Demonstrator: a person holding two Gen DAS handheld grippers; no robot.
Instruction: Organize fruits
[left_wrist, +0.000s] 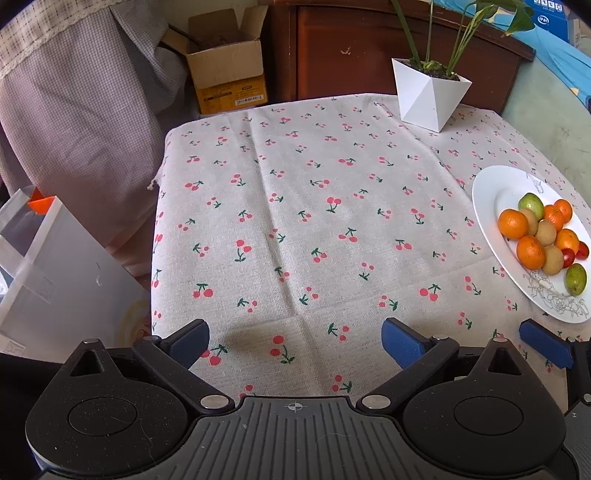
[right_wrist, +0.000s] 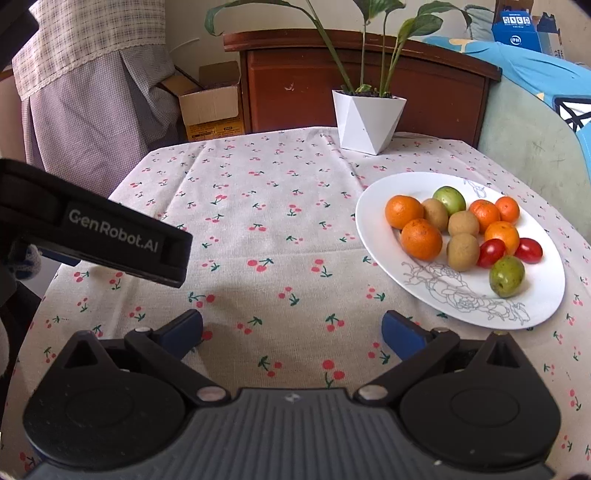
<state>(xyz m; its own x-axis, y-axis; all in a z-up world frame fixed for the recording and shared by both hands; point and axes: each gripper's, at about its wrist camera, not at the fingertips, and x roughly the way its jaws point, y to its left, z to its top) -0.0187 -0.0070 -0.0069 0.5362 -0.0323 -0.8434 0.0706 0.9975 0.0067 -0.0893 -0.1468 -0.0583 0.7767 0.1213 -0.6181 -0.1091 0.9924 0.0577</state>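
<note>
Fruit all piled mixed on the plate w/ none on the cloth, left gripper & right gripper both fingers wide apart, empty, so sorted-or-not unclear; any pick: center one fruit, squeeze gently.

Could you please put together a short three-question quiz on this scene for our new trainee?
1. True or false: every fruit lies on the white plate.
2. How many red cherry tomatoes are on the plate?
   A. one  B. two  C. four
3. Fill in: the white pot with the plant stands at the table's ____ edge.

Key:
1. True; the cherry-print cloth carries no loose fruit.
2. B.
3. Far. The left gripper and the right gripper both hover open and empty.
</note>
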